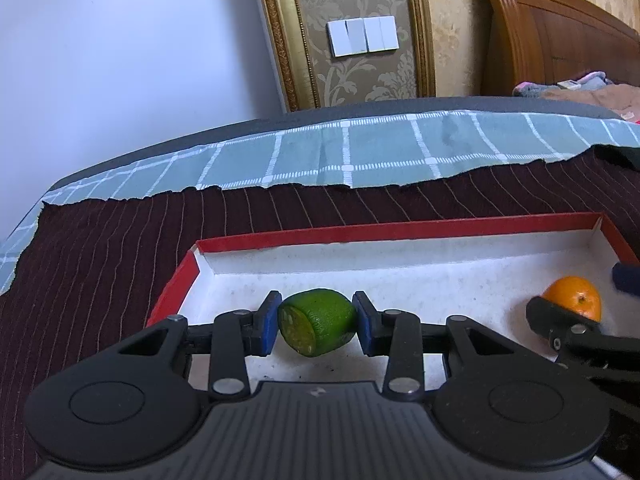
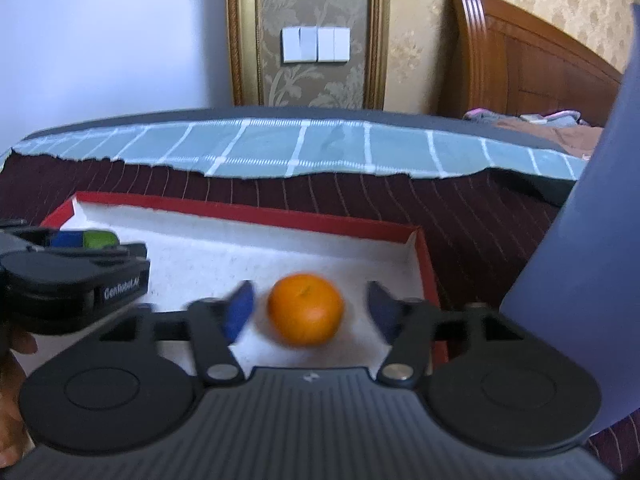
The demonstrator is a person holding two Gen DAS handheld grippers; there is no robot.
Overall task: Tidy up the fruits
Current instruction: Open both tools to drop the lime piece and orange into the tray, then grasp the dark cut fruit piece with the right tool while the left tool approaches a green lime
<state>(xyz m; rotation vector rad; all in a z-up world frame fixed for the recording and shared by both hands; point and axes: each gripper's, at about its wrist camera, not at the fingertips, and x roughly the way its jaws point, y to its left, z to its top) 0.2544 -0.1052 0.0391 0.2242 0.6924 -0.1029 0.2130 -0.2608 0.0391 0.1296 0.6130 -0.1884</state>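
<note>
My left gripper (image 1: 317, 322) is shut on a green lime half (image 1: 318, 320), its blue pads pressing both sides, just above the white floor of a red-rimmed tray (image 1: 320, 234). An orange (image 1: 576, 296) sits at the tray's right end. In the right wrist view the orange (image 2: 306, 309) lies between the spread blue fingers of my right gripper (image 2: 310, 312), with a gap on each side; the jaws are open and blurred. The left gripper body (image 2: 76, 276) with the lime (image 2: 96, 239) shows at the left. The tray's rim (image 2: 248, 212) runs behind.
The tray rests on a dark maroon striped cloth (image 1: 100, 264) over a teal checked cloth (image 1: 360, 152) on a table. A blue sleeve (image 2: 576, 240) fills the right side. A wall with switches (image 1: 362, 36) and a wooden headboard (image 1: 560, 40) stand behind.
</note>
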